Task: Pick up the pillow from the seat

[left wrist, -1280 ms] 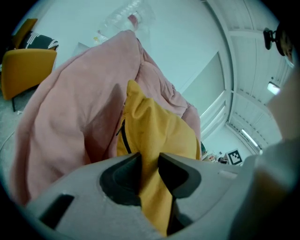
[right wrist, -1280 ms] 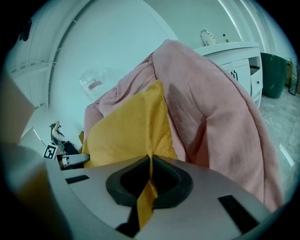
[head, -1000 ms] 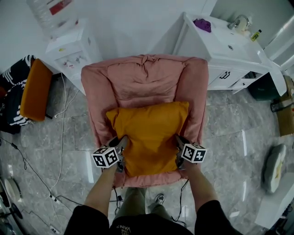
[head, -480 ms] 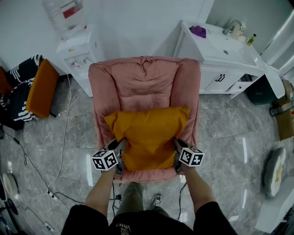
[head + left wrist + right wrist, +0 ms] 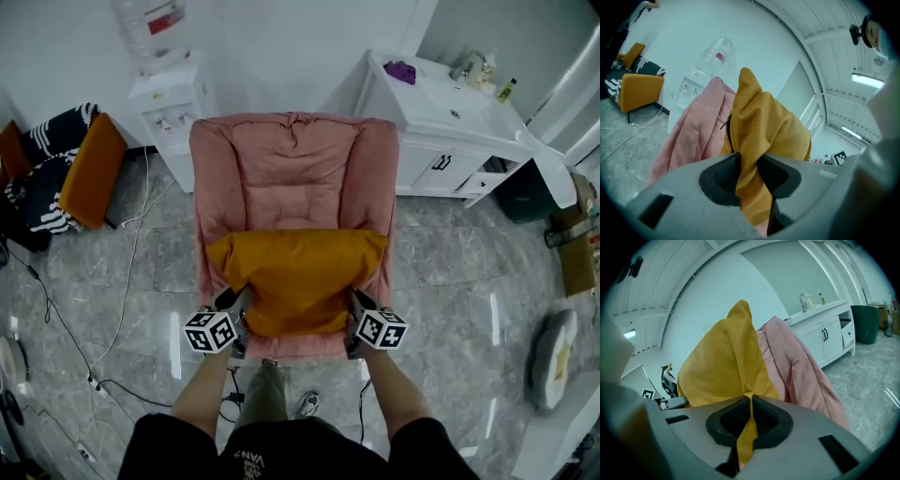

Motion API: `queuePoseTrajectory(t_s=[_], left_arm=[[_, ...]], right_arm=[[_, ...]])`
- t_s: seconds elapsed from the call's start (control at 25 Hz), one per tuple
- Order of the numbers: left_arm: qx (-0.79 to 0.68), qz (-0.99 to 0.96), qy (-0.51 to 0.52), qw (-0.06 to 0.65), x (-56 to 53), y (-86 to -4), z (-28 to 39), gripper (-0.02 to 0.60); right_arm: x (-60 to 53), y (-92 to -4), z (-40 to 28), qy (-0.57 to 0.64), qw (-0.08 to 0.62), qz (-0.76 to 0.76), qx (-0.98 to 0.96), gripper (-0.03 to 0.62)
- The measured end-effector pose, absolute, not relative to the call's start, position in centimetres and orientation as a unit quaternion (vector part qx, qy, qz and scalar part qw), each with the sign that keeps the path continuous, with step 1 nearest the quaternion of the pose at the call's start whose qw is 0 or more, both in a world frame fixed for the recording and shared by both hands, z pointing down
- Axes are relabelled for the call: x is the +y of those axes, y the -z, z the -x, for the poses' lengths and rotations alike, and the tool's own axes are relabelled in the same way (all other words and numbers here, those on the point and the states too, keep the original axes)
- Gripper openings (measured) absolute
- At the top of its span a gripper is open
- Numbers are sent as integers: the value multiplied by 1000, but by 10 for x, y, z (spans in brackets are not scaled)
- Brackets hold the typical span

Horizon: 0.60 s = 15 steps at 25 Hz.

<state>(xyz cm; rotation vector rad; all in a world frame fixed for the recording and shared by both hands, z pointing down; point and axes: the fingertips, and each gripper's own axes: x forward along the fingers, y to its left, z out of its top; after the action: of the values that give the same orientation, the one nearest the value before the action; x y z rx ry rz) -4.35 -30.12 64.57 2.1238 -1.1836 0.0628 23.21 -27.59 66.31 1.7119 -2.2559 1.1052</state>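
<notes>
Pillow [image 5: 298,279] is held by both side edges, its fabric pinched in the left gripper [image 5: 238,307] and the right gripper [image 5: 354,306]. Since a second ago it has been raised and drawn toward the front of the armchair [image 5: 291,173]. Pick-up is judged nearly complete.

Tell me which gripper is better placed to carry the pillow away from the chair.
Left, probably: the left gripper clamps a thick fold of the pillow, the right gripper pinches only a thin edge. Both hold it.

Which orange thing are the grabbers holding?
The orange pillow over the pink armchair, pinched by the left gripper and right gripper. The orange chair on the left stands untouched.
</notes>
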Motion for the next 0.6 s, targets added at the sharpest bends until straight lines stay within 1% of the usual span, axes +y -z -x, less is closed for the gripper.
queuePoseTrajectory(t_s=[0.36, 0.6], left_arm=[[-470, -822, -45, 319, -249, -629, 42, 117], [-478, -826, -58, 292, -220, -611, 48, 106]], right_arm=[[-230, -650, -233, -345, 57, -554, -755, 9], [-204, -632, -227, -324, 59, -544, -771, 9]])
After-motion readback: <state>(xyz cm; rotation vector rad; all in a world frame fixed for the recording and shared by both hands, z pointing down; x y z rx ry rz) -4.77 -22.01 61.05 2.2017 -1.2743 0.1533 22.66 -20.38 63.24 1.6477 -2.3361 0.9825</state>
